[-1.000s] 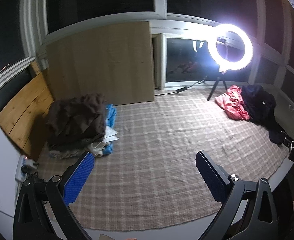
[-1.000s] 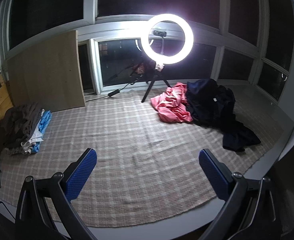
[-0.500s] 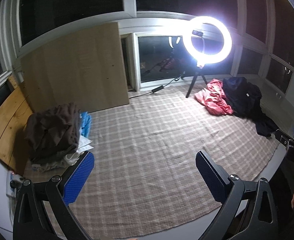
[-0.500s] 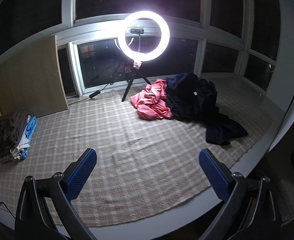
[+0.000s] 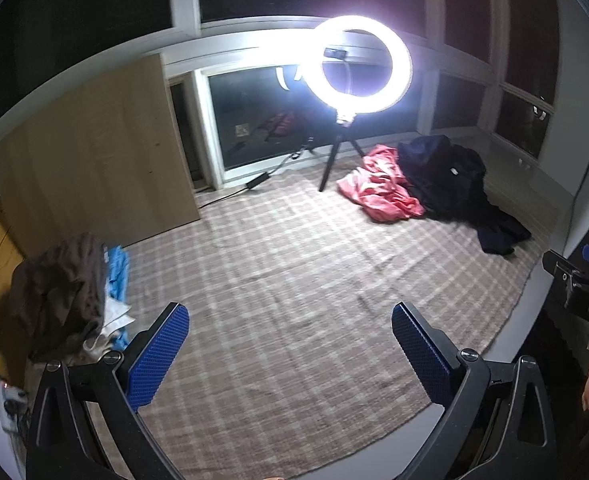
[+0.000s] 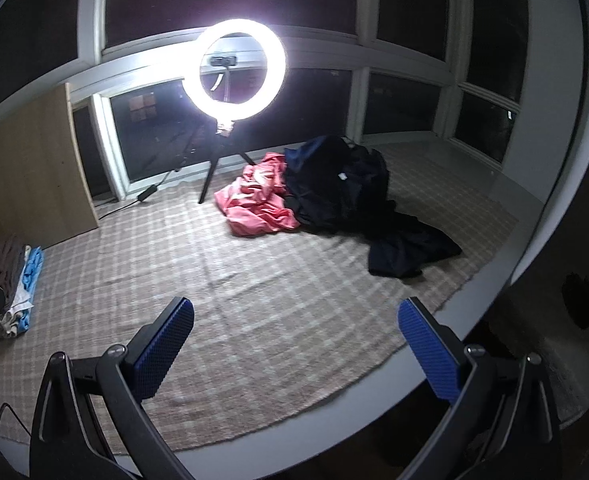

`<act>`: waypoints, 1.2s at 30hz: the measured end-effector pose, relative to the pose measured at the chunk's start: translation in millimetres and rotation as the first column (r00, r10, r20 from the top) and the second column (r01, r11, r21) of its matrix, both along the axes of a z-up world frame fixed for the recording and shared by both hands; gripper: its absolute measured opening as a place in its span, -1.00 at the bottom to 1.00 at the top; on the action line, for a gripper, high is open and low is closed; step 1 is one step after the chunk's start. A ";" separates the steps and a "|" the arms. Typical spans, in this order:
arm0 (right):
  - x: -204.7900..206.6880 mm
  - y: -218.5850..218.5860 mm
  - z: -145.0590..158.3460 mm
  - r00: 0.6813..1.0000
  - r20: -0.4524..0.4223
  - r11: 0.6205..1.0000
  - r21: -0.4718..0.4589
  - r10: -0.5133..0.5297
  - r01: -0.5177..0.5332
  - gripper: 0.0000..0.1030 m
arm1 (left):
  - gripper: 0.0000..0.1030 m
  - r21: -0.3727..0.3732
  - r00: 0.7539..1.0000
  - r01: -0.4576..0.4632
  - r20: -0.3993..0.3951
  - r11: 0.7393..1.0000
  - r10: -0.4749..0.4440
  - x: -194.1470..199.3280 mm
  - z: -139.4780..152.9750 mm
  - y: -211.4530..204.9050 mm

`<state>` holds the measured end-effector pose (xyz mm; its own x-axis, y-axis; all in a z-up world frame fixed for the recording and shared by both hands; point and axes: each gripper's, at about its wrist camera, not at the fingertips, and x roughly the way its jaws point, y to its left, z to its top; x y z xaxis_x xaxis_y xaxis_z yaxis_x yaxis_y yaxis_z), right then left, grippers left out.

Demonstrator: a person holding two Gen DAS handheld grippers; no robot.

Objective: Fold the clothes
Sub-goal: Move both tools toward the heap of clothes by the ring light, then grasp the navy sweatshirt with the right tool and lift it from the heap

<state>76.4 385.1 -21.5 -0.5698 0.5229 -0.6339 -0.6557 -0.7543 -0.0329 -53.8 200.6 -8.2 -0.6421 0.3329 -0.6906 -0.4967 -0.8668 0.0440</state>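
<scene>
A pink garment [image 6: 259, 204] lies crumpled on the far side of the checked rug [image 6: 278, 300]. It touches a dark navy pile of clothes [image 6: 346, 196] on its right, and that pile spreads toward the rug's right edge. Both are messy and not folded. At the far left, a stack of clothes [image 5: 60, 296] sits with a brown one on top and blue and white ones under it. A bright ring light [image 6: 233, 70] stands on a tripod behind the pink garment.

The left gripper [image 5: 290, 354] hangs above the near rug, its jaws wide apart and holding nothing. The right gripper [image 6: 294, 354] does the same, well apart from the clothes.
</scene>
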 end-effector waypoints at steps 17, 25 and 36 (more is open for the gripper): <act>-11.4 127.7 -1.6 1.000 0.007 1.000 -0.003 -0.028 0.028 1.00 | 0.98 0.032 0.995 0.099 -0.029 0.995 -0.099 -48.2 15.3 72.3; -77.0 310.5 -30.4 0.995 -0.012 0.979 -0.174 0.102 -0.103 1.00 | 0.98 0.069 0.994 -0.086 -0.056 0.994 0.090 -91.1 38.7 87.7; -221.4 430.5 -133.9 0.976 0.173 0.963 -0.257 0.133 -0.085 0.44 | 0.98 -0.030 0.966 -0.254 0.037 0.967 0.255 -123.3 9.5 94.3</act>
<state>-145.1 815.6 -155.4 -0.4737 0.2778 -0.8357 -0.5689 -0.8209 0.0496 -177.2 294.9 1.3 -0.6752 0.1447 -0.7233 -0.2616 -0.9638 0.0514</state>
